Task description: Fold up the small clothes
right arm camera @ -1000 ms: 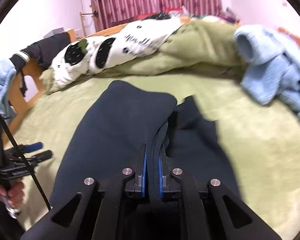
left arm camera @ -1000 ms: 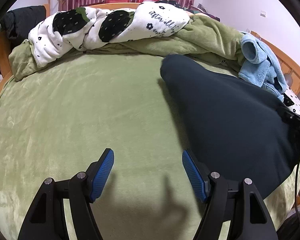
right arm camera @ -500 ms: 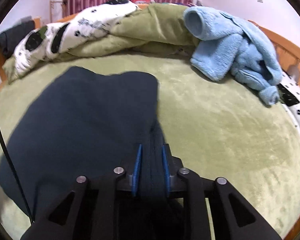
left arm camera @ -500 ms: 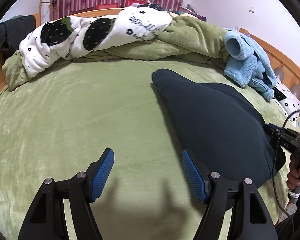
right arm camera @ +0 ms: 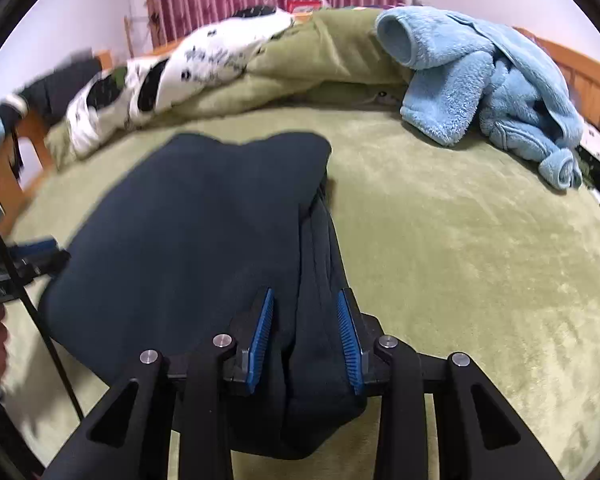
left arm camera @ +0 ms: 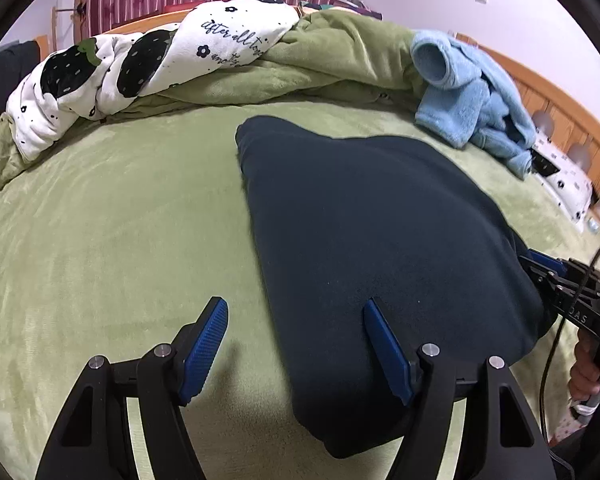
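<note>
A dark navy garment [left arm camera: 372,232] lies folded lengthwise on the green bed cover [left arm camera: 112,220]. My left gripper [left arm camera: 296,320] is open and empty, low over the garment's near left edge. In the right wrist view my right gripper [right arm camera: 305,312] is open, its blue pads on either side of a bunched fold of the navy garment [right arm camera: 204,232] without squeezing it. The right gripper also shows at the right edge of the left wrist view [left arm camera: 540,264].
A light blue fleece garment [right arm camera: 484,80] lies at the far right of the bed. A white strawberry-print blanket [left arm camera: 140,64] and a bunched green duvet [left arm camera: 340,52] lie along the far side. A wooden headboard [left arm camera: 552,96] runs along the right.
My right gripper has opened and let go of the navy garment's fold, which it pinched before. The left gripper has moved right, over the garment's edge.
</note>
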### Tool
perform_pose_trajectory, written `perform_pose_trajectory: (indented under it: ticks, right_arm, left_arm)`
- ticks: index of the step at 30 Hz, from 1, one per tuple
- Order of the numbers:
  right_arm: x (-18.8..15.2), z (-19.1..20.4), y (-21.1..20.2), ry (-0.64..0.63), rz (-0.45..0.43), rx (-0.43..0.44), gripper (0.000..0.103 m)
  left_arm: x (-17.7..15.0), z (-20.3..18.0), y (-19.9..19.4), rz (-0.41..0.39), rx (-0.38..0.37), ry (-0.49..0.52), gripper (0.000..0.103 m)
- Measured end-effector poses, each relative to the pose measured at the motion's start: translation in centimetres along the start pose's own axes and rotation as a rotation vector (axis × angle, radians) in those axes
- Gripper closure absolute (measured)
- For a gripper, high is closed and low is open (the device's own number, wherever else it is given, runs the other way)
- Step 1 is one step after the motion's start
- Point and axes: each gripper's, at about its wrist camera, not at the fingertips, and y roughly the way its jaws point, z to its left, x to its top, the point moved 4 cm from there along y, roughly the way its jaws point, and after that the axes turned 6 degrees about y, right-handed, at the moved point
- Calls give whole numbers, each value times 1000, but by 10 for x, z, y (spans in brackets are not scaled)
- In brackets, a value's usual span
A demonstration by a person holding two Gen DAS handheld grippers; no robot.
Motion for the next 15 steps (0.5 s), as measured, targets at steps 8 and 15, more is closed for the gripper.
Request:
perform_pose_trajectory:
  ticks: [8, 15]
  right_arm:
    - [1, -21, 11, 49, 37, -32, 75]
    - [27, -14, 3, 87, -66, 45, 64]
  left_arm:
    - [-7, 4, 7, 8, 14, -29, 27]
    - [-5, 9, 6, -15, -5, -46, 26]
